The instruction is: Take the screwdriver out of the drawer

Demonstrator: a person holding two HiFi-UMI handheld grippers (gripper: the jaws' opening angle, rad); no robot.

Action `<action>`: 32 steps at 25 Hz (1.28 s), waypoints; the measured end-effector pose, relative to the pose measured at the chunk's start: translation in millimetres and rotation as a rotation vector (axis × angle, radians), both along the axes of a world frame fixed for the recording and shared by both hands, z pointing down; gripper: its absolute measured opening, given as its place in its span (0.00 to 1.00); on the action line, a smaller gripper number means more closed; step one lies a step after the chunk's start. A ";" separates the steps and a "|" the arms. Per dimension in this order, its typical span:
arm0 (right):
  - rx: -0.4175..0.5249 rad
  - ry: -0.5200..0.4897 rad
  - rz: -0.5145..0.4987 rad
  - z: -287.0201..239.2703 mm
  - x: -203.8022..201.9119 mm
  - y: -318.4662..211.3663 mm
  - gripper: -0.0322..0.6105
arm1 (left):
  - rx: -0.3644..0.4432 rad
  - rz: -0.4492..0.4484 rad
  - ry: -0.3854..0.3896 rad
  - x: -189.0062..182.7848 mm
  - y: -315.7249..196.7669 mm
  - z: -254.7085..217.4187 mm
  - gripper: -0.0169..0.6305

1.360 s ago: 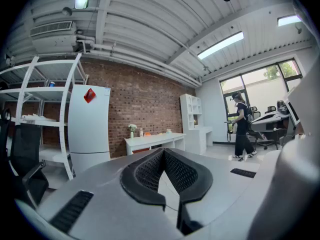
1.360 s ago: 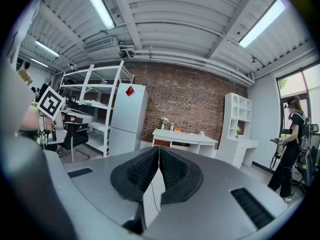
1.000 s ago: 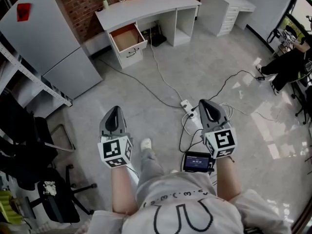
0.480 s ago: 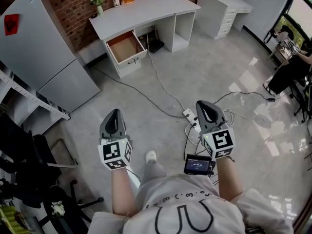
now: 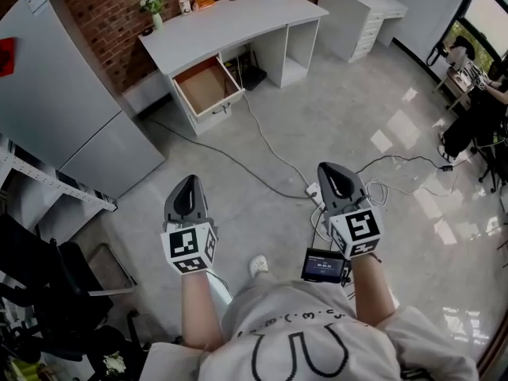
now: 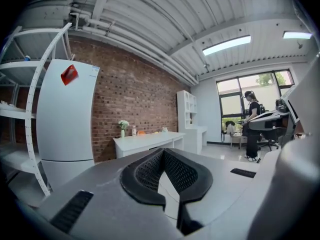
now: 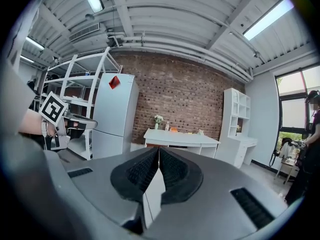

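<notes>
A white desk [image 5: 230,18] stands far ahead against the brick wall. Its drawer [image 5: 208,86] is pulled out and shows a brown inside. No screwdriver can be made out from here. My left gripper [image 5: 186,181] and right gripper [image 5: 332,169] are held side by side over the grey floor, well short of the desk. Both are shut with nothing between the jaws. In the left gripper view the shut left gripper [image 6: 163,152] points at the desk [image 6: 147,140]. The right gripper view shows the shut right gripper [image 7: 158,149] facing the same desk [image 7: 180,136].
A cable runs across the floor from the desk to a power strip [image 5: 313,190] by my right gripper. A grey fridge [image 5: 63,94] and a metal rack [image 5: 48,185] stand at the left, white cabinets [image 5: 361,14] at the back right. A person [image 5: 476,109] sits at the right edge.
The view has moved forward across the floor: the desk and open drawer are closer and the power strip is nearer my feet. Both grippers stay shut, held the same way.
</notes>
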State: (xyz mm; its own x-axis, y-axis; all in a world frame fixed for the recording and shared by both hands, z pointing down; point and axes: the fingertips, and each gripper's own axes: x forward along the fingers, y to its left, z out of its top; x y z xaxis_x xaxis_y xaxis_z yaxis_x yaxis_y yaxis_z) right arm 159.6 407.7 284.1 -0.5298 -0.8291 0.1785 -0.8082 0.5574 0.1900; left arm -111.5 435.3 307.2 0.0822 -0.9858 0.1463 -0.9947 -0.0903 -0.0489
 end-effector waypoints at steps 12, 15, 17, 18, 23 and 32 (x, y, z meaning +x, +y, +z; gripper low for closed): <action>0.010 0.001 0.004 0.0 -51.3 -55.4 0.08 | 0.012 0.012 0.017 -44.7 -56.8 3.9 0.05; 0.021 -0.017 0.004 -3.1 -56.3 -71.6 0.08 | 0.017 -0.005 0.021 -54.1 -68.9 4.2 0.05; 0.023 -0.027 0.003 -2.6 -59.8 -83.5 0.08 | 0.020 -0.014 0.019 -59.4 -78.4 4.2 0.05; 0.021 -0.032 0.002 -1.5 -61.6 -89.9 0.08 | 0.021 -0.017 0.016 -61.8 -83.7 4.1 0.05; 0.012 -0.041 -0.012 2.9 -71.0 -128.1 0.08 | 0.021 -0.030 0.011 -70.6 -117.9 3.6 0.05; -0.007 -0.082 -0.027 1.2 -77.6 -232.1 0.08 | 0.013 -0.036 -0.001 -74.0 -211.6 -1.2 0.05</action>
